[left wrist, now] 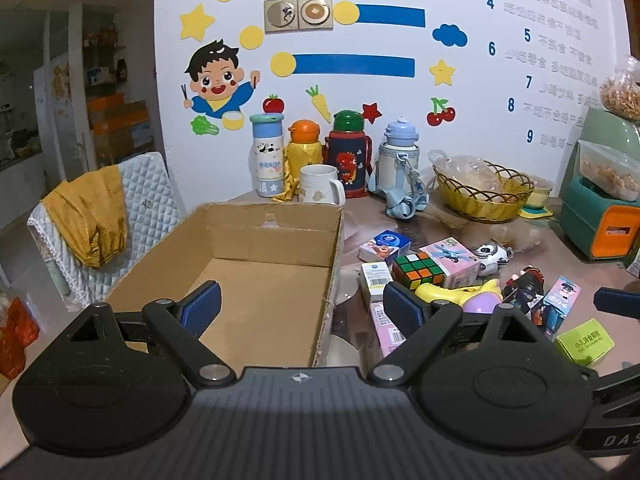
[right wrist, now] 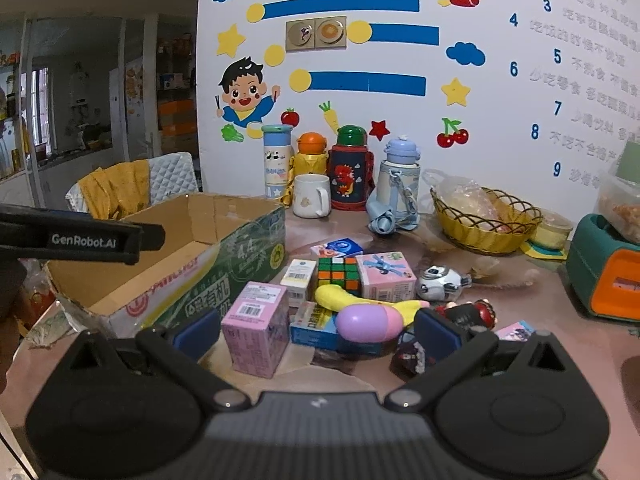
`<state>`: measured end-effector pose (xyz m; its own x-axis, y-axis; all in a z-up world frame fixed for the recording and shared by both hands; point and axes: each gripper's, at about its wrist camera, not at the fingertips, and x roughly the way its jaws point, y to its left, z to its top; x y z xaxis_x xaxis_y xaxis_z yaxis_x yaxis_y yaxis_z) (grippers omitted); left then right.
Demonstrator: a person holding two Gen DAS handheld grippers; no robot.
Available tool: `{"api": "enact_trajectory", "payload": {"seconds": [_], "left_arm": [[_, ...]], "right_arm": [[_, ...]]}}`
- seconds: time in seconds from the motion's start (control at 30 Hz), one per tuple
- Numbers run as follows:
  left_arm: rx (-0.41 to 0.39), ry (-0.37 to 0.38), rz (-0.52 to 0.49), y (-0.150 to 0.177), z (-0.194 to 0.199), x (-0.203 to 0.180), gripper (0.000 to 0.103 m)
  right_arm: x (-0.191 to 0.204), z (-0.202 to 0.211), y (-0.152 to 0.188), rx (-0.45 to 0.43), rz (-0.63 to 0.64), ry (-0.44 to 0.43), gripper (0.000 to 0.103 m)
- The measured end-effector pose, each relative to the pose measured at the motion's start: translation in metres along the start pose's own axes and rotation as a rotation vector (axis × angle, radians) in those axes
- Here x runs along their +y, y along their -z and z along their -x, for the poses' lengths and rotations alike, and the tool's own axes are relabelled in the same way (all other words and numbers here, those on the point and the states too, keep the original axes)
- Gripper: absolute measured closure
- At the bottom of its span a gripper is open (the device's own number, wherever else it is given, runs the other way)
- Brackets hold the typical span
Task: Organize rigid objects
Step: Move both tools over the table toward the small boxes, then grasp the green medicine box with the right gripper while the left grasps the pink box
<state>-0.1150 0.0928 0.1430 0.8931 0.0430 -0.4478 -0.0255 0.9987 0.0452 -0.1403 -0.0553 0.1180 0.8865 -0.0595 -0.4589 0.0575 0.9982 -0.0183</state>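
Cluttered counter (right wrist: 520, 280) against stickered wall. Left tongs (left wrist: 300, 308) spread, empty, over empty box (left wrist: 256, 288), likely waiting. Right tongs (right wrist: 316, 336) spread, empty, just before pink carton (right wrist: 256, 328) and egg (right wrist: 366, 322); toys (right wrist: 348, 280) piled beside box, none packed yet.

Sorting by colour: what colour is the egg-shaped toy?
The egg-shaped plastic toy is purple with a pink end, clearest in the right wrist view.
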Motion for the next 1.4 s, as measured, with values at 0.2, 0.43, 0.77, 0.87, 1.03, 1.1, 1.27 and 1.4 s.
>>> {"api": "enact_trajectory", "payload": {"seconds": [0.2, 0.43, 0.77, 0.87, 1.03, 1.1, 1.27, 1.4], "left_arm": [[-0.084, -0.001, -0.006, 0.002, -0.011, 0.003, 0.0], [-0.195, -0.049, 0.007, 0.004, -0.037, 0.0, 0.0], [-0.239, -0.122, -0.04, 0.005, -0.081, -0.006, 0.0], [-0.247, -0.125, -0.026, 0.001, -0.092, -0.006, 0.0], [-0.216, -0.112, 0.0, -0.005, -0.097, -0.007, 0.0], [-0.217, -0.084, 0.026, -0.004, -0.086, -0.009, 0.0], [-0.18, -0.005, 0.025, 0.007, -0.057, -0.022, 0.0], [-0.114, 0.076, -0.006, 0.023, -0.042, -0.038, 0.0]], "right_arm": [[-0.009, 0.002, 0.006, 0.025, -0.01, 0.015, 0.001], [-0.024, -0.002, 0.018, 0.088, -0.027, 0.049, 0.001], [-0.064, -0.005, 0.04, 0.17, -0.106, 0.147, 0.001], [-0.075, -0.006, 0.045, 0.188, -0.142, 0.163, 0.001], [-0.083, -0.014, 0.05, 0.199, -0.162, 0.171, 0.001], [-0.085, -0.019, 0.049, 0.199, -0.158, 0.17, 0.001], [-0.085, -0.031, 0.049, 0.209, -0.139, 0.176, 0.001], [-0.084, -0.04, 0.053, 0.237, -0.124, 0.173, 0.001]]}}
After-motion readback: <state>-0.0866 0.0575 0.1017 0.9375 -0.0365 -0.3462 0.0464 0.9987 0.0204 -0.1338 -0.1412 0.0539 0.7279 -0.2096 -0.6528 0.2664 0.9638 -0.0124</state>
